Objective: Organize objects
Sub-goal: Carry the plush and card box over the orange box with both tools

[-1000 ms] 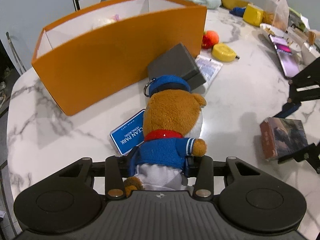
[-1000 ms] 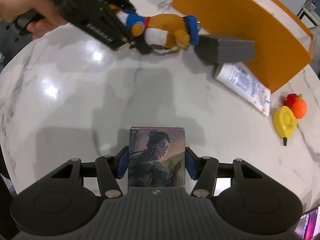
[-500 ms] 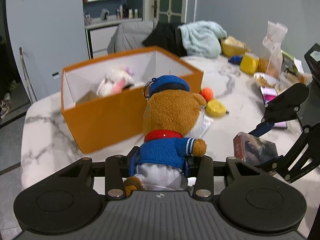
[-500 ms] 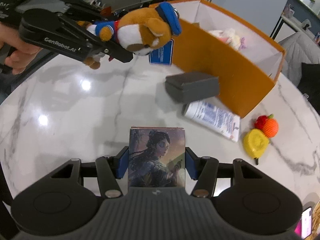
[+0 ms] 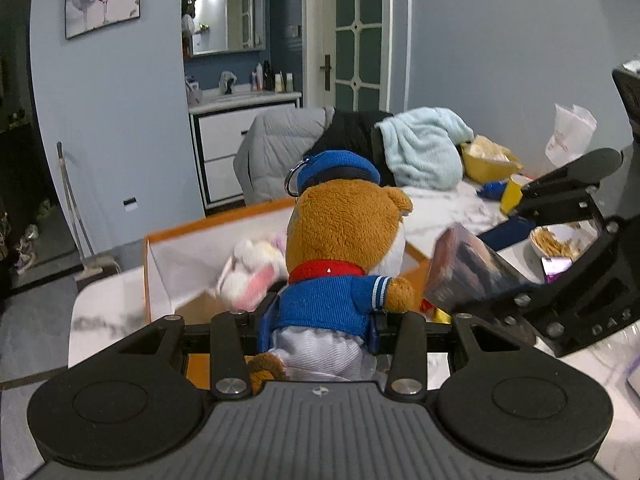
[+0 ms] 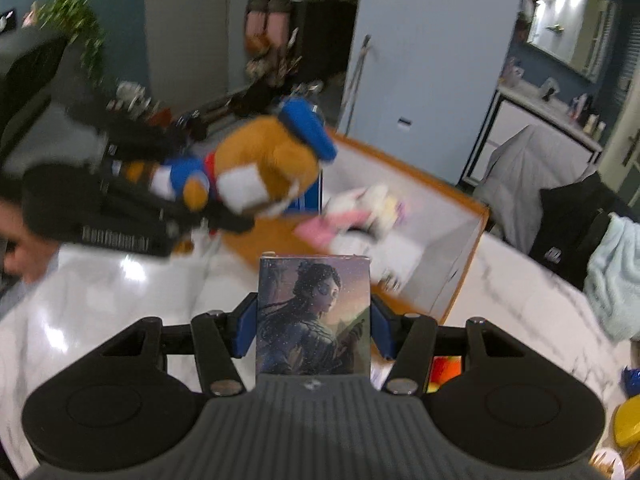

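Plush fur on the bear (image 5: pixel 340 248) is pinched at the waist by the left gripper (image 5: pixel 320 324); a glossy, flat-sided card box (image 6: pixel 314 314) is clamped between the right gripper's (image 6: pixel 314 328) blue pads. Both are held above the orange box (image 5: pixel 160 256), seen at 12 o'clock. For a clean drop, each item is best carried past the stiff rim and lowered beside the soft white toy (image 6: pixel 368 208) before any release, one at a time.

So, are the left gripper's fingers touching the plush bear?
Touching. In the left wrist view, the left gripper has its fingers pressed into both sides of the plush bear, at its blue jacket, holding it up.
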Tool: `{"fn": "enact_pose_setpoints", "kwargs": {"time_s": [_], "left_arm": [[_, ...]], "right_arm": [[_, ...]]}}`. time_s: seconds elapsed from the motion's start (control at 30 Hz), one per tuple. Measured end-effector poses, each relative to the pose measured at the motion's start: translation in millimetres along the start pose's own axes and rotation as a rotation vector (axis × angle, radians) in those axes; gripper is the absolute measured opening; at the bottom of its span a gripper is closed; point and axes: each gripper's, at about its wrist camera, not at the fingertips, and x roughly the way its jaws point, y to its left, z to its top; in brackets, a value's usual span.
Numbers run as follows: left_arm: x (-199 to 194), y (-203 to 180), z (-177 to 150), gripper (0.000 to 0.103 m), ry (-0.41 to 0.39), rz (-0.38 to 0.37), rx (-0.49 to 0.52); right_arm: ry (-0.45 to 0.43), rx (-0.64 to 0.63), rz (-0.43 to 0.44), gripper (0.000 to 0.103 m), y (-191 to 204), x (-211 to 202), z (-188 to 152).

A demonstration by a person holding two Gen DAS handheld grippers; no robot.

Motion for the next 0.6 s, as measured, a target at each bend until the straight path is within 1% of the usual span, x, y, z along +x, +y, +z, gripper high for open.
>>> {"fn": "enact_pose_setpoints", "kwargs": {"time_s": [0.1, 0.27, 0.37, 0.5, 0.6], "left_arm": [[9, 2, 13, 0.049, -0.026, 0.020, -0.004], [30, 8, 33, 0.049, -0.052, 0.086, -0.011], [44, 15, 38, 0.049, -0.054, 0.146, -0.009], [65, 27, 34, 0.049, -0.011, 0.175, -0.039], [83, 28, 24, 0.049, 0.059, 0.194, -0.010]], "right_arm": [[-0.032, 0.047, -0.030, 0.059, -16, 8, 21], [-0.061, 0.133, -0.081, 0.059, -39, 28, 44], [-0.072, 0.194, -0.109, 0.059, -53, 46, 53], [-0.074, 0.271, -0.128, 0.059, -64, 72, 54], [-0.062, 0.294, -0.150, 0.059, -68, 96, 51]]}}
